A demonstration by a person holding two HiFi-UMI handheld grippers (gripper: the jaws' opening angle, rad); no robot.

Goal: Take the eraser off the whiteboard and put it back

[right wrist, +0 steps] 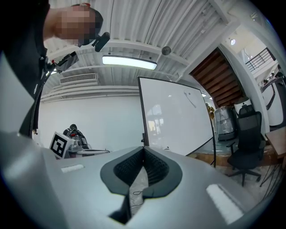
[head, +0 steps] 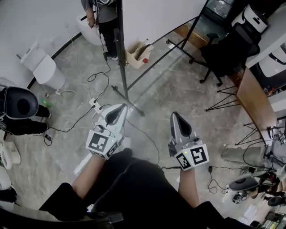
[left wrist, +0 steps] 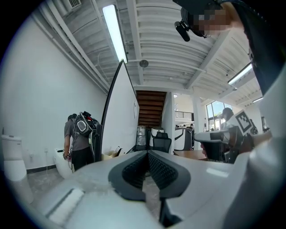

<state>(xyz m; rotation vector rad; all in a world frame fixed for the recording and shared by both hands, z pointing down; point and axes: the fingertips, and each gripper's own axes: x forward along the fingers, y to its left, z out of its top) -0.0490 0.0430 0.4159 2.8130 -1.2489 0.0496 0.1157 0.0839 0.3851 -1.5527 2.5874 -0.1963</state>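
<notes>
The whiteboard [head: 154, 20] stands on a black frame at the far middle of the room. It is edge-on in the left gripper view [left wrist: 119, 116] and face-on in the right gripper view [right wrist: 176, 118]. I cannot make out an eraser on it in any view. My left gripper [head: 121, 107] and right gripper [head: 175, 115] are held side by side over the floor, pointing level toward the board and well short of it. Both have their jaws closed tip to tip with nothing between them, as the left gripper view [left wrist: 147, 153] and the right gripper view [right wrist: 143, 149] show.
A person with a backpack [head: 100, 13] stands left of the board. A cardboard box [head: 138, 54] sits at its foot, and cables and a power strip [head: 94, 103] lie on the floor ahead. A black office chair [head: 223, 49] and a wooden table [head: 252, 96] are at the right.
</notes>
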